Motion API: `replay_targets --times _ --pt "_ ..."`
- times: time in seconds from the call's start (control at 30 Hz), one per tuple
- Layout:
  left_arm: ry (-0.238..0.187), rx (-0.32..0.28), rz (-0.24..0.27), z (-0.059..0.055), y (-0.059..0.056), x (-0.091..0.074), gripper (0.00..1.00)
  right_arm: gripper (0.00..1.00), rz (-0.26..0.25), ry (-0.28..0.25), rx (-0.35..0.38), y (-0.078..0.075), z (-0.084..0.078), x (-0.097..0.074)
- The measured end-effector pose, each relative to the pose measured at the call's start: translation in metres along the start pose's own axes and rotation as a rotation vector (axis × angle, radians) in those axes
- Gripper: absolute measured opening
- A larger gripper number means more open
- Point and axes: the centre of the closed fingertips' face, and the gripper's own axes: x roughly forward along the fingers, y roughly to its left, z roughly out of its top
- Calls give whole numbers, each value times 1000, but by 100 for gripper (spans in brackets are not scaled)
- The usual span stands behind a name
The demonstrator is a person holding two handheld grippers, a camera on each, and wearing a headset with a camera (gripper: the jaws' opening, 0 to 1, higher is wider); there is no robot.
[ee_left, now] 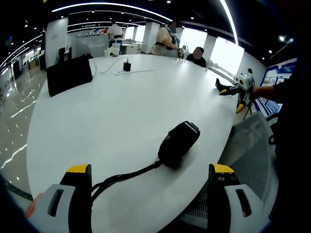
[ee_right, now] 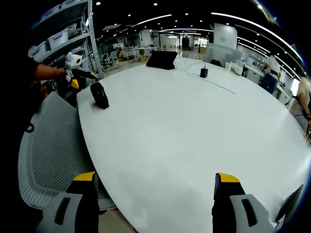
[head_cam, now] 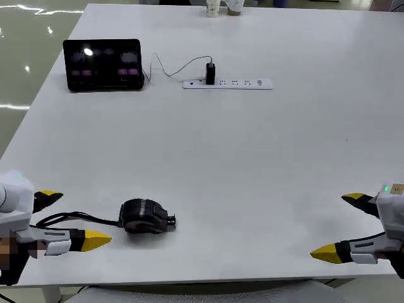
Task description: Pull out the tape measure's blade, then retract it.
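A black tape measure (head_cam: 145,216) lies on the white table (head_cam: 252,145) near its front edge, its black wrist strap (head_cam: 69,219) trailing left. My left gripper (head_cam: 71,216) stands open just left of it, the strap running between the yellow-tipped jaws. The left gripper view has the tape measure (ee_left: 179,142) a short way ahead of the open left gripper (ee_left: 149,171). My right gripper (head_cam: 346,225) is open at the table's front right, far from the case. In the right gripper view the tape measure (ee_right: 99,94) sits far left, beyond the open right gripper (ee_right: 154,180).
A black tablet (head_cam: 103,64) stands at the back left. A white power strip (head_cam: 227,83) with a black plug and cable lies at the back centre. Cups (head_cam: 222,7) stand at the far edge. A grey mesh chair (ee_right: 53,150) sits below the table's front edge.
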Motion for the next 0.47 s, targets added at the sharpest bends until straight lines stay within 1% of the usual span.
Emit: replay_targets --times 0.13,0.47 --pt "-4 -2 -8 1 -2 0 99 99 0 -9 1 0 2 0" --pt "3 11 -6 2 -3 0 99 99 2 -13 5 0 2 1"
